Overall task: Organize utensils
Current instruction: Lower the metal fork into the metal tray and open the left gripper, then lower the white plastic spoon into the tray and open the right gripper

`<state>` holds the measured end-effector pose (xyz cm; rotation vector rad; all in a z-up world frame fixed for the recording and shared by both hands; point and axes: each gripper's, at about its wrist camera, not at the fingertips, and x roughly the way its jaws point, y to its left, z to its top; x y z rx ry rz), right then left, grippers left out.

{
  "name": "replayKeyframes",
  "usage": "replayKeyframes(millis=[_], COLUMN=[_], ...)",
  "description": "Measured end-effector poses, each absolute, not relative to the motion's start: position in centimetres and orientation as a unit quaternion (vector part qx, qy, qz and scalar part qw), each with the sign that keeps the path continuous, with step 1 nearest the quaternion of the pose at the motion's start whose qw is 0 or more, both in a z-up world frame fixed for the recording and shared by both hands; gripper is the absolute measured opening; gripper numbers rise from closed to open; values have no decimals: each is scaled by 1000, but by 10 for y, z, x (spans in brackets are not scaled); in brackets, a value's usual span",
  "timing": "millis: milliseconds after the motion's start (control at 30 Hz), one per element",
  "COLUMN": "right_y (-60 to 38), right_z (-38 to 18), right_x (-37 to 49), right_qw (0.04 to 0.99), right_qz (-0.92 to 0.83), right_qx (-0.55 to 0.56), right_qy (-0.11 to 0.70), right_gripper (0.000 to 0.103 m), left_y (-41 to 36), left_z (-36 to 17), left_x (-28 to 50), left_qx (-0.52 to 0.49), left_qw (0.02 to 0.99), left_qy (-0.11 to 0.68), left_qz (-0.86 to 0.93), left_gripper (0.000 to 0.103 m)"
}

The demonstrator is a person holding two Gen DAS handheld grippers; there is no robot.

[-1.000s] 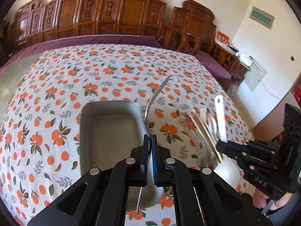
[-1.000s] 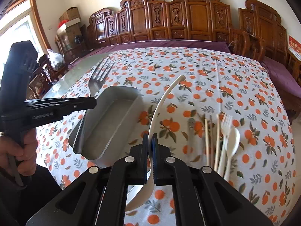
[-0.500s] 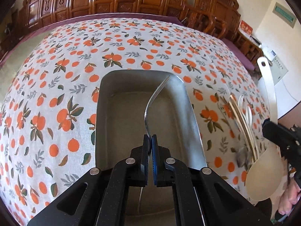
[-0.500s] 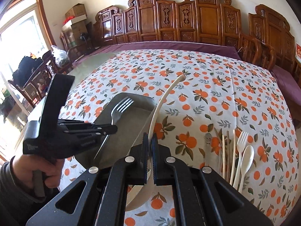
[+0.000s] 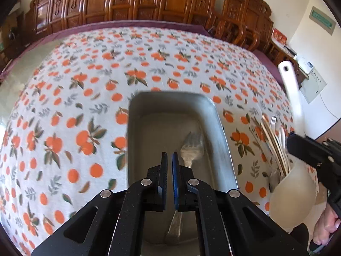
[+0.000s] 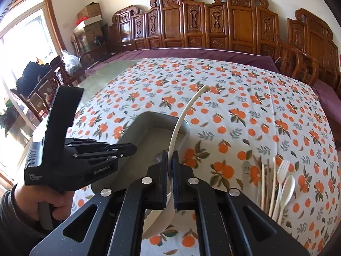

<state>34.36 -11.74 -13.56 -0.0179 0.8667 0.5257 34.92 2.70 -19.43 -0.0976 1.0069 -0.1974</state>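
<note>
One ladle [image 6: 181,125] is clamped in the right tongs [image 6: 169,160], handle arching up and ahead of the tips, bowl hanging behind and beneath them. Just ahead and a little left of those tips lies the tray [image 6: 149,140], its long axis running away from them. Left tongs [image 5: 168,160] hover over the tray [image 5: 170,115], jaws together and gripping nothing; the fork [image 5: 190,149] lies free on the floor just right of their tips, lengthwise. Likely next: swing the ladle left and lay it parallel to the fork.
</note>
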Motion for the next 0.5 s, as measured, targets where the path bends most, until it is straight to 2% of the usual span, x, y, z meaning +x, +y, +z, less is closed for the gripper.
replayKeyframes(millis=[500], right_y=[-50], right_z=[-178], right_x=[368], right_qw=[846], right_qz=[266], right_qx=[-15], right_qy=[462], right_gripper=[5], left_y=[71], left_z=[-170], left_x=[341], left_qx=[-52], left_qw=[892], left_qy=[445], left_qz=[-62], left_gripper=[3])
